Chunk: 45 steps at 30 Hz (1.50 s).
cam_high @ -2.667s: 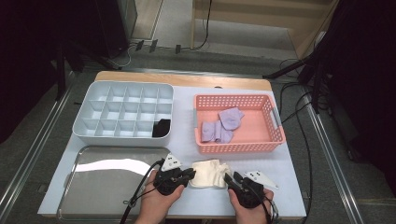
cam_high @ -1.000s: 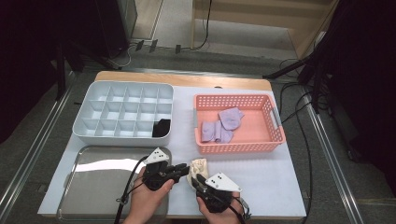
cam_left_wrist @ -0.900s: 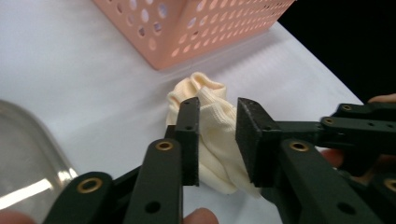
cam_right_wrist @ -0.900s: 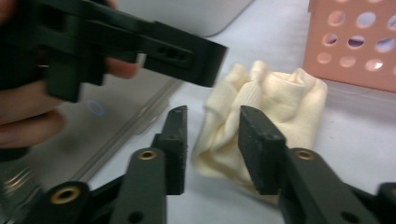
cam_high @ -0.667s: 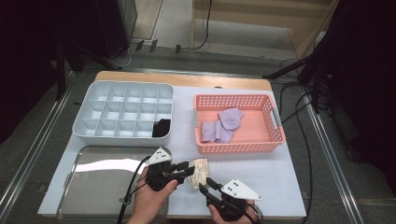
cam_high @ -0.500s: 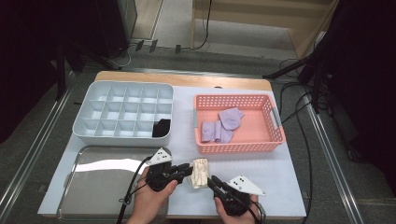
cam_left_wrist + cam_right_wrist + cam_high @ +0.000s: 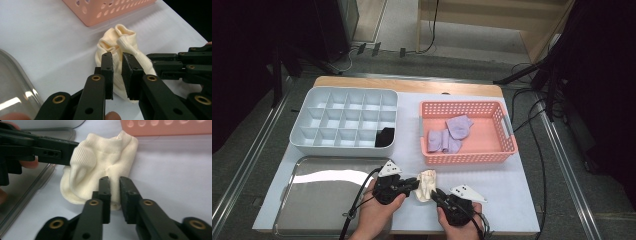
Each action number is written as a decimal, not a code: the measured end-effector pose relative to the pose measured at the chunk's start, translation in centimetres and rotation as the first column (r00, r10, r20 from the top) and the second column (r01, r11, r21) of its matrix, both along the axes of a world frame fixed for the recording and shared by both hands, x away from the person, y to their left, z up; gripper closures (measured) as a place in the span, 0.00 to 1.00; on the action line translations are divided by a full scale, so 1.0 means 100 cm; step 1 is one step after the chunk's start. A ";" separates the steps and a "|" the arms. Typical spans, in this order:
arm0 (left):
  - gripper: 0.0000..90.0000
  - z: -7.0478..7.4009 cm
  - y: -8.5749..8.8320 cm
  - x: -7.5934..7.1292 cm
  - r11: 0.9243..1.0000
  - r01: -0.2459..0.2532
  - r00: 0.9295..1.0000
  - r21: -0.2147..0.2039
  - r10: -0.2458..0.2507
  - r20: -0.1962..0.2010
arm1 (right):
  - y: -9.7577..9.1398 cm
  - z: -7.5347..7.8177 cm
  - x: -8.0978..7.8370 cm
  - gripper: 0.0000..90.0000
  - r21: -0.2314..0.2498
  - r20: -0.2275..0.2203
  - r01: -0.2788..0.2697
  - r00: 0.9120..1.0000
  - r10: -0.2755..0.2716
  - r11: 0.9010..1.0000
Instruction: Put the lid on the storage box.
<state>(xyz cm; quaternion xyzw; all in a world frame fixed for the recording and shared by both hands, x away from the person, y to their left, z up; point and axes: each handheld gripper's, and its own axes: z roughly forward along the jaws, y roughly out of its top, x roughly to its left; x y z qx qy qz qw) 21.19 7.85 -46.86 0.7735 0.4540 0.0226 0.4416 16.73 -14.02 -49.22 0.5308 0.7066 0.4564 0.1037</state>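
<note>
White tabletop (image 7: 522, 195), near edge: the cream sock (image 7: 427, 183) lies bunched between the steel tray (image 7: 312, 200) and the pink basket (image 7: 507, 150), where earlier it lay spread flat; the right gripper (image 7: 435, 194) has come in from the outer side, its jaws just closing to a pinch on the sock's near edge. The left gripper (image 7: 414, 184) likewise clamps a fold; judged, folding is under way, with the move to the divided bin (image 7: 307, 125) outstanding.

Both grippers, left (image 7: 414, 185) and right (image 7: 435, 194), were matte black, each with two flat slab jaws on linked bars pinned by brass-ringed rivets. A grey three-cornered plate topped each body. Black cables trailed back past the person's bare, unsleeved forearms.
</note>
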 end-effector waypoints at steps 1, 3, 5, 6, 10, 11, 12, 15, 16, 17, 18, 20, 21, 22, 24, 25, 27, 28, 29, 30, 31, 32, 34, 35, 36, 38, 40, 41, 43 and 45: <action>0.89 -0.001 -0.001 0.000 1.000 0.003 1.000 0.002 -0.003 0.000 | -0.001 0.002 -0.001 0.92 -0.006 0.010 0.002 1.000 -0.002 1.000; 0.89 -0.002 -0.004 0.000 1.000 0.009 1.000 0.004 -0.009 -0.002 | -0.006 0.006 -0.002 0.92 -0.022 0.024 0.021 0.999 -0.021 1.000; 0.89 -0.004 -0.007 -0.001 1.000 0.014 1.000 0.009 -0.014 -0.003 | -0.012 0.009 -0.003 0.91 -0.042 0.041 0.041 0.998 -0.039 0.998; 0.89 -0.004 -0.008 -0.001 1.000 0.020 1.000 0.016 -0.020 -0.004 | -0.014 0.011 -0.003 0.89 -0.033 0.055 0.052 0.997 -0.050 0.998; 0.89 -0.005 -0.009 0.000 1.000 0.022 1.000 0.012 -0.021 -0.007 | -0.018 0.018 -0.008 0.81 0.009 0.119 0.065 0.991 -0.066 0.998; 0.89 -0.005 -0.010 0.000 1.000 0.018 1.000 0.011 -0.018 -0.005 | -0.017 0.019 -0.009 0.80 0.010 0.127 0.068 0.990 -0.068 0.998; 0.90 -0.005 -0.010 0.001 1.000 0.017 1.000 0.008 -0.017 -0.005 | -0.016 0.020 -0.010 0.79 0.016 0.140 0.061 0.988 -0.062 0.998; 0.90 -0.005 -0.011 0.003 1.000 0.018 1.000 0.007 -0.018 -0.007 | -0.011 0.019 -0.010 0.73 0.066 0.132 -0.020 0.991 0.011 0.998; 0.90 -0.005 -0.012 0.003 1.000 0.015 1.000 0.005 -0.015 -0.007 | -0.008 0.018 -0.010 0.71 0.067 0.122 -0.050 0.992 0.042 0.996; 0.91 -0.005 -0.013 0.004 1.000 0.019 1.000 0.009 -0.019 -0.012 | -0.004 0.016 -0.010 0.72 0.049 0.123 -0.060 0.991 0.054 0.997; 0.91 -0.006 -0.013 0.004 1.000 0.019 1.000 0.006 -0.019 -0.013 | 0.001 0.014 -0.010 0.78 0.024 0.119 -0.063 0.991 0.059 0.998; 0.92 -0.006 -0.014 0.004 1.000 0.019 1.000 0.011 -0.019 -0.010 | 0.004 0.012 -0.009 0.91 0.016 0.100 -0.082 0.992 0.080 0.997; 0.92 -0.006 -0.014 0.003 1.000 0.020 1.000 0.013 -0.020 -0.009 | 0.005 0.011 -0.008 0.97 0.013 0.091 -0.084 0.992 0.083 0.996; 0.92 -0.006 -0.014 0.003 1.000 0.019 1.000 0.013 -0.019 -0.010 | 0.005 0.011 -0.008 1.00 0.014 0.089 -0.085 0.993 0.083 0.996; 0.93 -0.006 -0.014 0.003 1.000 0.017 1.000 0.015 -0.017 -0.008 | 0.006 0.013 -0.010 1.00 0.017 0.111 -0.097 0.989 0.095 0.995; 0.93 -0.006 -0.014 0.004 1.000 0.017 1.000 0.015 -0.016 -0.010 | 0.007 0.014 -0.012 1.00 0.016 0.124 -0.102 0.987 0.100 0.995; 0.93 -0.007 -0.014 0.004 1.000 0.015 1.000 0.018 -0.015 -0.011 | 0.009 0.016 -0.014 1.00 0.015 0.128 -0.118 0.985 0.115 0.993; 0.94 -0.007 -0.015 0.003 1.000 0.016 1.000 0.017 -0.016 -0.013 | 0.010 0.015 -0.014 1.00 0.018 0.129 -0.131 0.983 0.128 0.991; 0.94 -0.008 -0.015 0.003 1.000 0.015 1.000 0.017 -0.015 -0.009 | 0.012 0.013 -0.014 1.00 0.015 0.118 -0.141 0.983 0.139 0.990; 0.94 -0.008 -0.016 0.003 1.000 0.021 1.000 0.023 -0.021 -0.010 | 0.014 0.011 -0.014 1.00 0.012 0.111 -0.151 0.983 0.149 0.988; 0.94 -0.008 -0.017 0.002 1.000 0.021 1.000 0.023 -0.021 -0.007 | 0.016 0.009 -0.013 1.00 0.008 0.102 -0.160 0.982 0.158 0.987; 0.94 -0.008 -0.017 0.001 0.999 0.021 1.000 0.028 -0.021 -0.008 | 0.018 0.006 -0.012 1.00 0.000 0.092 -0.167 0.982 0.166 0.986; 0.94 -0.007 -0.016 0.002 0.999 0.023 1.000 0.023 -0.023 -0.011 | 0.021 0.002 -0.010 1.00 -0.027 0.082 -0.167 0.982 0.169 0.986; 0.93 -0.006 -0.014 0.002 1.000 0.021 1.000 0.018 -0.020 -0.013 | 0.022 0.001 -0.010 1.00 -0.036 0.081 -0.167 0.982 0.169 0.985; 0.92 -0.005 -0.013 0.002 1.000 0.019 1.000 0.010 -0.019 -0.011 | 0.022 0.000 -0.010 1.00 -0.039 0.078 -0.167 0.982 0.170 0.985; 0.89 -0.002 -0.008 0.002 1.000 0.007 1.000 -0.005 -0.007 -0.004 | 0.022 0.000 -0.009 1.00 -0.042 0.077 -0.162 0.983 0.165 0.986; 0.84 0.002 -0.005 0.002 1.000 -0.002 1.000 -0.027 0.002 0.012 | 0.021 0.000 -0.009 0.99 -0.040 0.075 -0.156 0.984 0.159 0.987; 0.81 0.003 -0.004 0.001 0.999 -0.001 1.000 -0.035 0.002 0.015 | 0.021 0.000 -0.009 0.99 -0.040 0.073 -0.155 0.985 0.157 0.987; 0.72 0.003 -0.007 0.000 0.998 0.020 1.000 -0.055 -0.018 0.020 | 0.020 0.000 -0.008 0.99 -0.039 0.074 -0.156 0.985 0.159 0.987; 0.65 0.000 -0.015 0.000 0.999 0.038 0.999 -0.032 -0.038 0.009 | 0.021 0.000 -0.008 0.97 -0.036 0.073 -0.158 0.984 0.161 0.987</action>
